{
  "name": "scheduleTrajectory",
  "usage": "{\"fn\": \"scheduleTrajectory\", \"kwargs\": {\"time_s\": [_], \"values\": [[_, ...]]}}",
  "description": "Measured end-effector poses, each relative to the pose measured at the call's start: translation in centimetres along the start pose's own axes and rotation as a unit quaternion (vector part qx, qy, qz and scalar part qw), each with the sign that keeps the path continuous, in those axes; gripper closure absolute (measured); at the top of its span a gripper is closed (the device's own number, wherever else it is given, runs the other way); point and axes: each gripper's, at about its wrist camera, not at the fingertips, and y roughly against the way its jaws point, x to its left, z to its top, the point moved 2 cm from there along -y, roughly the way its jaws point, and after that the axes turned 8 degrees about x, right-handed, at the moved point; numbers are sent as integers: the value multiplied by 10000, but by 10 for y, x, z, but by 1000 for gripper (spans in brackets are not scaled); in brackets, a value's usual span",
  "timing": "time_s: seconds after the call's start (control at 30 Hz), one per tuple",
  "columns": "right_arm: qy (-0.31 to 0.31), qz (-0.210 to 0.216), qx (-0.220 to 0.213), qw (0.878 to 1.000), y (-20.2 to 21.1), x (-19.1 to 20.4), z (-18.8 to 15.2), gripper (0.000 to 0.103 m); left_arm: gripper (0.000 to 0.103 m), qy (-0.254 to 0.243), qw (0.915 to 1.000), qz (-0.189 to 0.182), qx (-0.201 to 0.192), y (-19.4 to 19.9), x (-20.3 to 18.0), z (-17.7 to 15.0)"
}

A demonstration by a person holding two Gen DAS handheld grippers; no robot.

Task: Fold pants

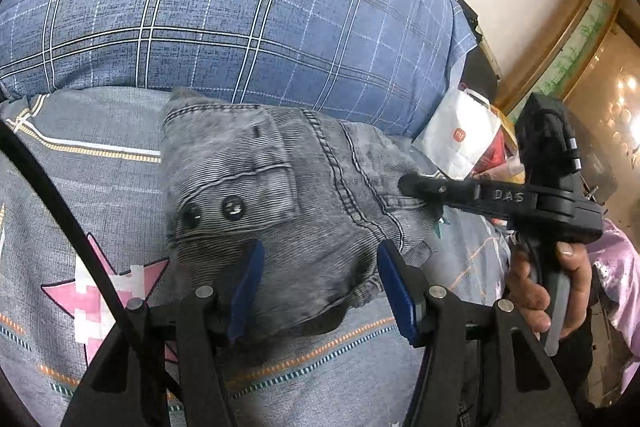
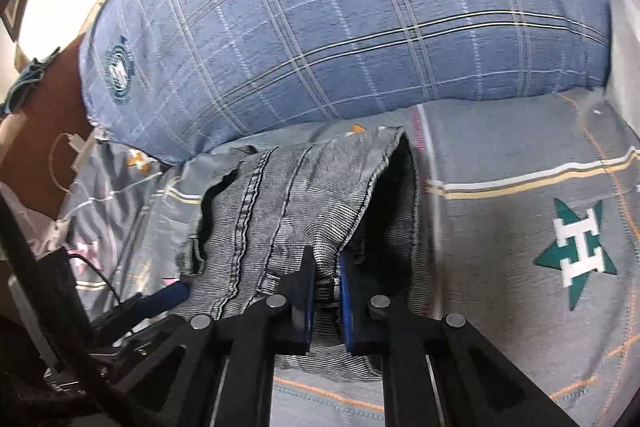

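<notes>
Between the fingers of the right gripper (image 2: 325,301) an edge of the folded pants (image 1: 280,195) is pinched, apparently to steady the bundle on the bed (image 2: 520,155), while the left gripper (image 1: 320,291) is held wide just before it.

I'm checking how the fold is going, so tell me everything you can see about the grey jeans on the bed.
The grey jeans are faded, ribbed-looking denim with dark double stitching and a pocket flap with two dark snaps. They lie folded into a compact bundle on the patterned bedsheet, just in front of the blue plaid pillow. The right gripper is shut on one edge of the bundle. The left gripper is open, its blue pads straddling the near edge.
</notes>
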Motion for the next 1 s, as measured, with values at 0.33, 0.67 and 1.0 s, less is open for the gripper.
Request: {"fn": "scheduleTrajectory", "kwargs": {"time_s": [0.33,0.67,1.0], "values": [[-156,258,334,9990,-19,-15,2,26,27,705,9970,147,-275,24,27,19],[-1397,1001,420,9842,-32,-86,9,21,26,2338,9686,170,832,-34,80,46],[-1097,829,924,9862,-68,-57,16,43,31,2540,9650,-10,647,-41,87,42]]}}
